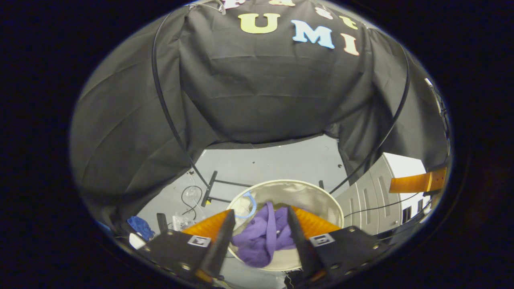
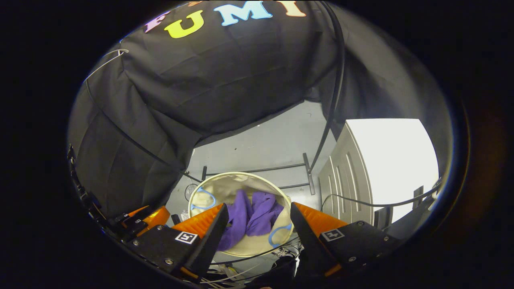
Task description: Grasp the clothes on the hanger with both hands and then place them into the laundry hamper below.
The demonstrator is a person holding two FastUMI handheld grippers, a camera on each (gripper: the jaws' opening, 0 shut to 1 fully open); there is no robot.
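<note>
Crumpled purple cloth garment (image 1: 263, 237) lies inside the round cream fabric hamper (image 1: 321, 196), directly below both grippers. Left gripper (image 1: 260, 237) and right gripper (image 2: 259, 233): jaws apart, empty, equally near.

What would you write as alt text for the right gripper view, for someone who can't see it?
A purple garment lies crumpled inside a round cream laundry hamper on a grey floor, seen from above between the two spread fingers of the right claw, which holds nothing. A white cabinet stands beside it.
</note>
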